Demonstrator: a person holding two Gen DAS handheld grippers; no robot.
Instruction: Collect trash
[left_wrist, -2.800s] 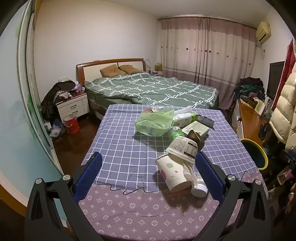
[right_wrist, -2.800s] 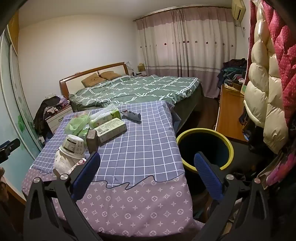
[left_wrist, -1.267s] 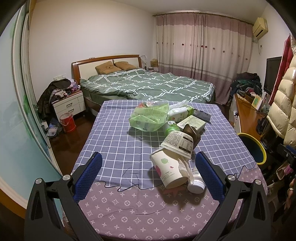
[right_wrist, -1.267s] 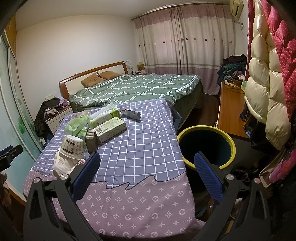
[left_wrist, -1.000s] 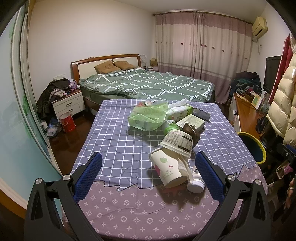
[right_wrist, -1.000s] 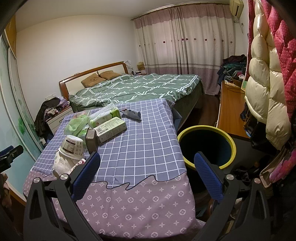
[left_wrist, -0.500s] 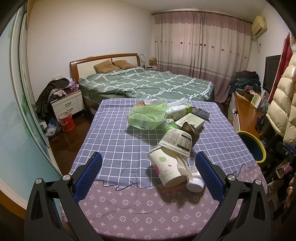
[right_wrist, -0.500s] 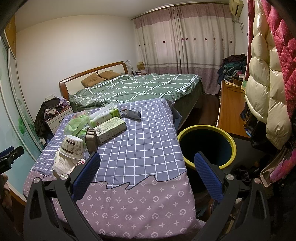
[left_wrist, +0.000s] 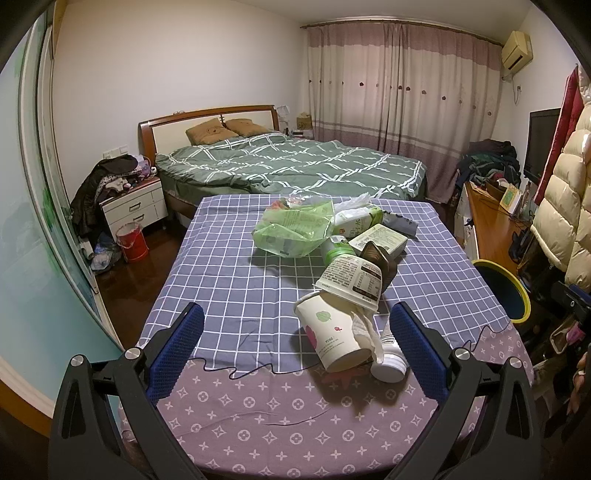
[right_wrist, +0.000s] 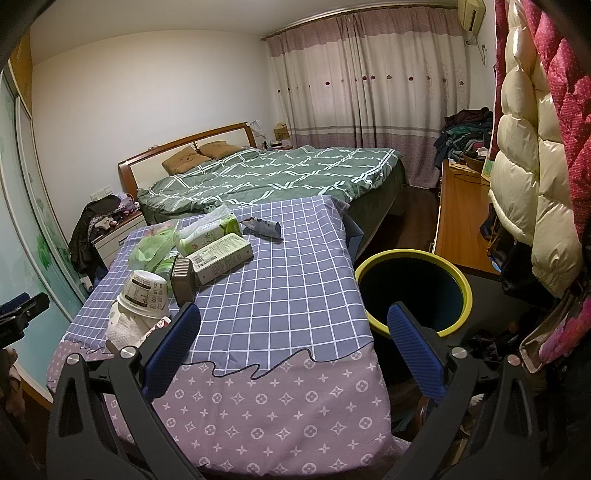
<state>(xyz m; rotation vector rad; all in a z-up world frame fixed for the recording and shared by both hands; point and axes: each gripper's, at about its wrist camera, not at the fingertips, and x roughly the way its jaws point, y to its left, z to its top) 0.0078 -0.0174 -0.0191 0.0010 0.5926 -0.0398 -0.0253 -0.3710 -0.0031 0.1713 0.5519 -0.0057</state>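
Barely any change: my left claw (left_wrist: 295, 334) has only drifted back a touch, so nothing is collected yet. Both claws gape wide, empty (right claw (right_wrist: 293, 332) too). The cups (left_wrist: 341, 314) lie tipped near the table's (left_wrist: 229, 280) front edge; the bin (right_wrist: 413, 291) waits just beside its right edge, path open.

Matt cloth tablecloth (left_wrist: 236, 288); paper cup (left_wrist: 332, 336); glossy plastic bag (left_wrist: 295, 230).

Trash pile (left_wrist: 343, 266) on table (left_wrist: 236, 295); bin (right_wrist: 413, 291) right of table.
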